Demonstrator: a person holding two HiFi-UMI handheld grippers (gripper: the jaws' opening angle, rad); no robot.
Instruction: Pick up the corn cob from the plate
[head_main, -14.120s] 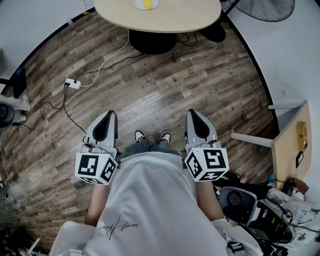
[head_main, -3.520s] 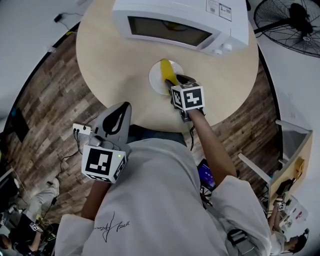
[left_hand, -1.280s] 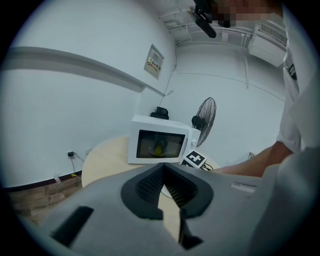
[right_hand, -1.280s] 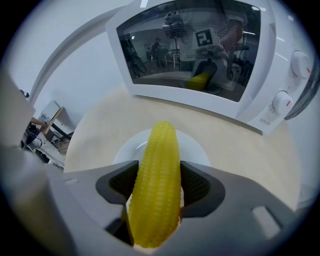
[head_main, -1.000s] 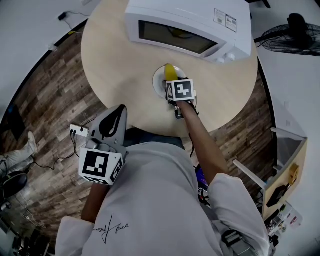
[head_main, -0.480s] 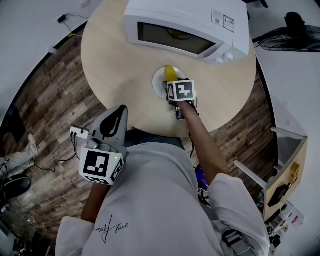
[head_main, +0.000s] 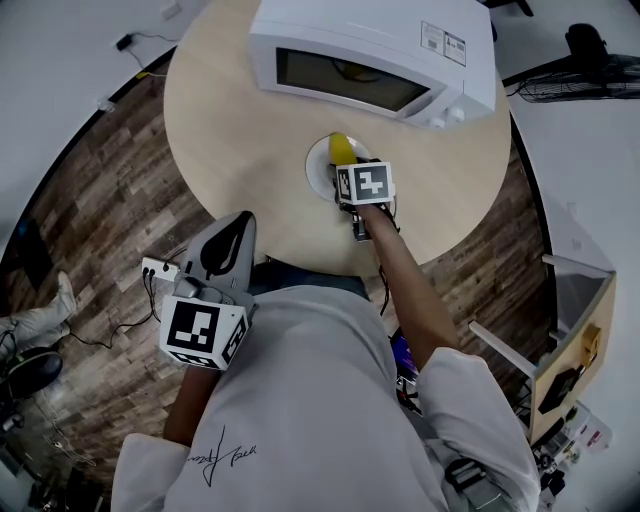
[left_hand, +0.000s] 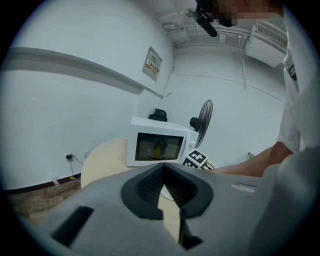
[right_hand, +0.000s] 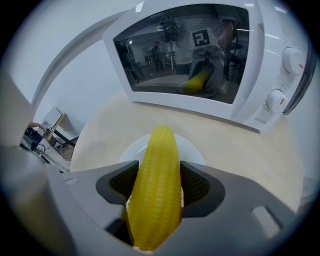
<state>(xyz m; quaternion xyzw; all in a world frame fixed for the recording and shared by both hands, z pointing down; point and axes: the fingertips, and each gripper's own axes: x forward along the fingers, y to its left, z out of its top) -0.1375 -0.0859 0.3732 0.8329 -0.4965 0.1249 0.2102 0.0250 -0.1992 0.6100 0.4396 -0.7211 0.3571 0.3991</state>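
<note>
Nearest the body, the left gripper (head_main: 236, 222) is held low by the person's left hip, over the wooden floor (head_main: 90, 200) just short of the tabletop's edge, its nose pointing forward toward the tabletop (head_main: 225, 120). In the left gripper view its jaws are closed tip to tip, with nothing between them.

The right arm (head_main: 405, 300) is stretched forward and bare from the short white sleeve down, the forearm crossing the near edge of the round, pale wood tabletop. At its end the right gripper (right_hand: 159, 184) sits over the small white plate (head_main: 318, 162), the marker cube uppermost in the head view. Its jaws are clamped on the corn cob (right_hand: 161, 145), one dark ribbed pad pressed to each flank of it.

The cob is bright yellow, with neat rows of kernels, and tapers to a rounded tip that juts out past the jaws, pointing away from the person above the middle of the plate. Whether its underside touches the plate cannot be told.

Beyond the plate stands a white microwave (head_main: 380, 50), door shut, with two dials at its right side. A yellow shape shows in the door glass.
</note>
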